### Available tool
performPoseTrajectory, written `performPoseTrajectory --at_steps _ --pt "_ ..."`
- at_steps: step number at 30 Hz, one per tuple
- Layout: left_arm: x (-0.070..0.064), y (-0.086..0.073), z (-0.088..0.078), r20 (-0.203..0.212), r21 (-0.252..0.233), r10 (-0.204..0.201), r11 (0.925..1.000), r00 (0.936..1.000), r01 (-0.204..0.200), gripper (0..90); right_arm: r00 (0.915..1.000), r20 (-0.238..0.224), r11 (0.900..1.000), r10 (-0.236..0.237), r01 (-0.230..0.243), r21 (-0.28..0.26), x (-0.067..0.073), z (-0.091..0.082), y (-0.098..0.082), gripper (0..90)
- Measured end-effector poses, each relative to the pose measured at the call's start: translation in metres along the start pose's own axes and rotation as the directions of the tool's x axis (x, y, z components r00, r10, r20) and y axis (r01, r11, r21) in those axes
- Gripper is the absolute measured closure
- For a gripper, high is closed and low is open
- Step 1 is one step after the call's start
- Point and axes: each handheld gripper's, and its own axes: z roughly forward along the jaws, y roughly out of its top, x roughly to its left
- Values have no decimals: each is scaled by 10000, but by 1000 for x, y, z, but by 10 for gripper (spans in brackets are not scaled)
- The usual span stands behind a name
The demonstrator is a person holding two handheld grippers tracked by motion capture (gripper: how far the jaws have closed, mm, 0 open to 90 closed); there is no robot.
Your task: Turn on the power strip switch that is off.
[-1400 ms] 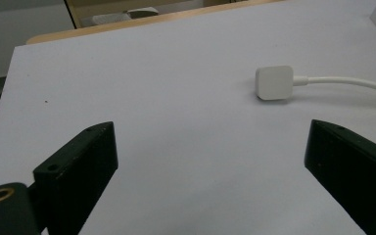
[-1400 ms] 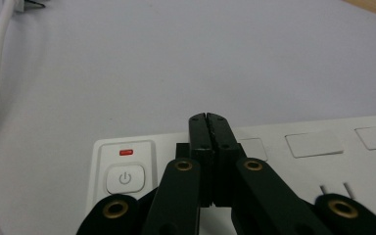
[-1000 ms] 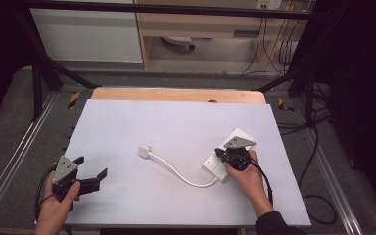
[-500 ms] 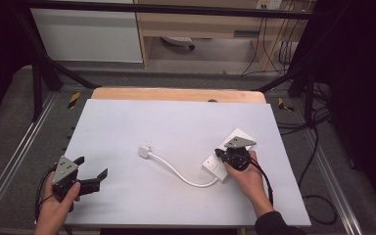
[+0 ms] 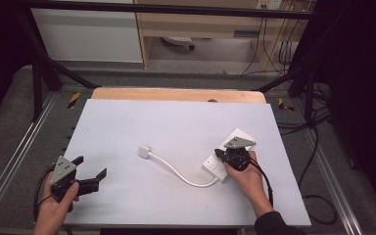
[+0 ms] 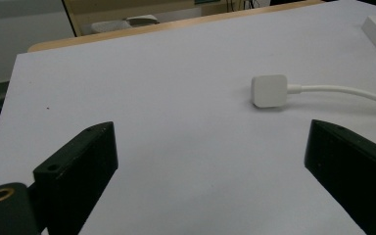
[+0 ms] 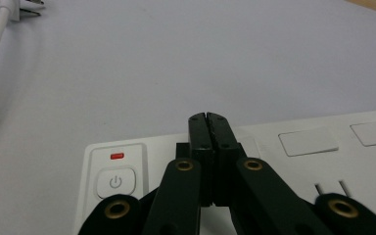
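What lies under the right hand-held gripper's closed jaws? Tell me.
The white power strip lies under the right hand-held gripper, whose jaws are pressed together. Its power button and red indicator show beside them; the patch directly beneath is covered.

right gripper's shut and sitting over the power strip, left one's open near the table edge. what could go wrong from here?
1. The right gripper has its jaws closed over the power strip, close to the power button; a small slip could press the button by accident.
2. The white cable curves loosely across the table between the two hands; pushing the strip may drag the plug.
3. The left gripper is open near the table's front edge, far from the plug, so it cannot steady anything yet.
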Motion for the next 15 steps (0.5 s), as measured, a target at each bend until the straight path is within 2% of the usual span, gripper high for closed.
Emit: performPoseTrajectory --at_steps 15 --pt "0 0 0 26 66 0 10000 10000 0 59 10000 -12 10000 36 -36 -25 0 0 0 900"
